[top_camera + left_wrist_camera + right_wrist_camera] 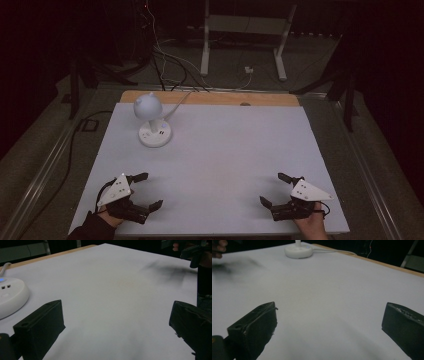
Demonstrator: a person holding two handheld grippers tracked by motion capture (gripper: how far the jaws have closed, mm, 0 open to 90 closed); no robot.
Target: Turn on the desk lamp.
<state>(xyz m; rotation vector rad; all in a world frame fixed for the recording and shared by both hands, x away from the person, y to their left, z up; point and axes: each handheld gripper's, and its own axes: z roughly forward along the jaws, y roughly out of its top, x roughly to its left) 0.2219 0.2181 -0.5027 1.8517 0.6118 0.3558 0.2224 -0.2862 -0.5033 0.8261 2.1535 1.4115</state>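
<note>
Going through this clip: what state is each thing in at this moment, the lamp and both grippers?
desk lamp: upright on its round base at the table's far left, blue light on the base lit, cable attached.
left gripper: open, nothing between the jaws, near the table's front edge.
right gripper: open, nothing between the jaws, near the front edge.

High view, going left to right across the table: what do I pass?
Left tool, jaws open on the white sheet → white desk lamp near the far left corner, standing on its round base → right tool, jaws open, nothing between them.
</note>
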